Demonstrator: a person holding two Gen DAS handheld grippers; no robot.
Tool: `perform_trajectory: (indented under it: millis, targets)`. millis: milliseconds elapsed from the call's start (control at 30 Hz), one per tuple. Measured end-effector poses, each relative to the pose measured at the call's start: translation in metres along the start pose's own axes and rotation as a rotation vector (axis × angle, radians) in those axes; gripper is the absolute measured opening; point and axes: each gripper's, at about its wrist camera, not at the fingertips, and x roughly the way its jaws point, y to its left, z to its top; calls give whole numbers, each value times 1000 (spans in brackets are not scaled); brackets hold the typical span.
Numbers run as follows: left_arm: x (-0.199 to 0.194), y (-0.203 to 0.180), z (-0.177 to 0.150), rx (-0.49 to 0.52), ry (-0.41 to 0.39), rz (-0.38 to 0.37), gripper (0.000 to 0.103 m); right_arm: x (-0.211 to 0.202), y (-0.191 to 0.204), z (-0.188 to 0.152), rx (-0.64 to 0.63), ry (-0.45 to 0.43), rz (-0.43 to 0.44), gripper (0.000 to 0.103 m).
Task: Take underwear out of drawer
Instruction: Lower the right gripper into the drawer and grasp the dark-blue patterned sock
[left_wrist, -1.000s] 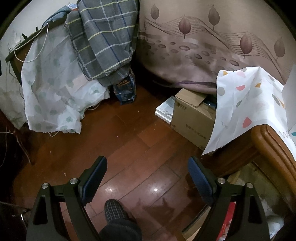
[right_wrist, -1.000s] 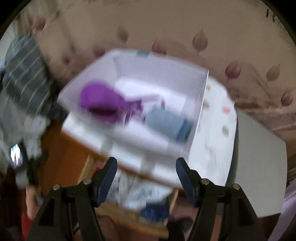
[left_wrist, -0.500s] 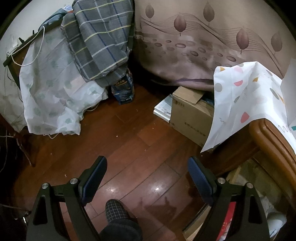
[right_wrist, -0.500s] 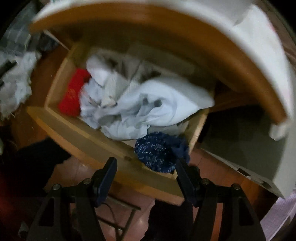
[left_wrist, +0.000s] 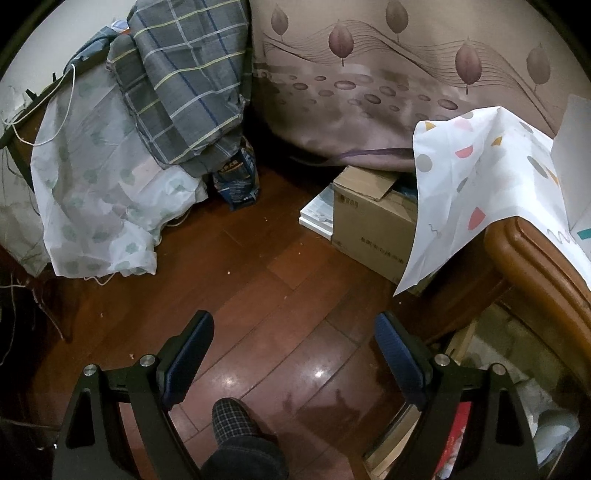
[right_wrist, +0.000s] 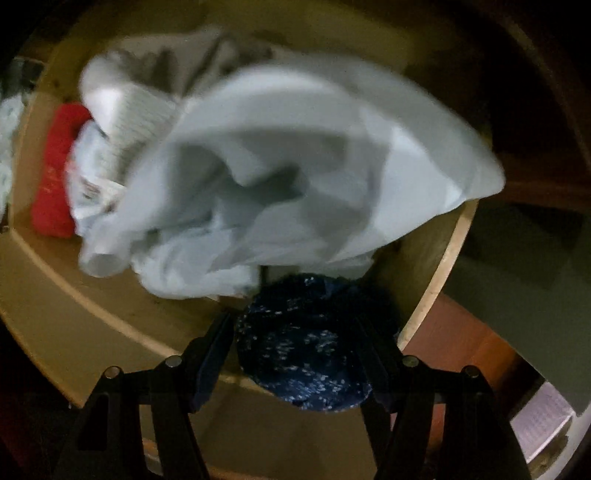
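Right wrist view is blurred, yet the right gripper (right_wrist: 295, 347) clearly points down into the open wooden drawer (right_wrist: 55, 310), its jaws spread wide on either side of a dark blue speckled piece of underwear (right_wrist: 303, 354) that lies in the drawer's near right corner. Whether the pads touch the cloth is hard to say through the blur, though gaps seem to show on both sides. Behind the underwear a large heap of pale blue and white clothes (right_wrist: 280, 177) fills most of the drawer, and a red garment (right_wrist: 55, 173) sits against its left wall. Left wrist view shows the left gripper (left_wrist: 295, 354) with jaws wide apart and nothing between them, hanging over a dark wooden floor (left_wrist: 258, 266). A foot in a checked slipper (left_wrist: 232, 421) shows at the bottom edge. A cardboard box (left_wrist: 369, 221) stands on the floor beside a white patterned cloth (left_wrist: 476, 192) that drapes over a wooden edge, and a grey checked blanket (left_wrist: 184, 81) lies over a covered pile at upper left.
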Motion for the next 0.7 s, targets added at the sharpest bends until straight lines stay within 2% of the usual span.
perform_trajectory:
  millis: [267, 467, 533, 567, 600, 700]
  targets:
    - [1, -8, -1, 30, -1, -9, 87, 8, 3, -2, -46, 30, -5, 68]
    - [-2, -17, -4, 69, -8, -39, 87, 6, -1, -24, -42, 7, 17, 65]
    - [-2, -20, -5, 82, -7, -49, 87, 5, -1, -29, -41, -1, 3, 59]
    - [-2, -21, -5, 90, -2, -56, 87, 6, 0, -32, -45, -7, -19, 49]
    - [-2, -22, -6, 95, 0, -62, 87, 7, 1, -37, -45, -15, -31, 45]
    - [-2, -28, -7, 119, 3, -77, 87, 8, -2, -47, -37, -35, -33, 40]
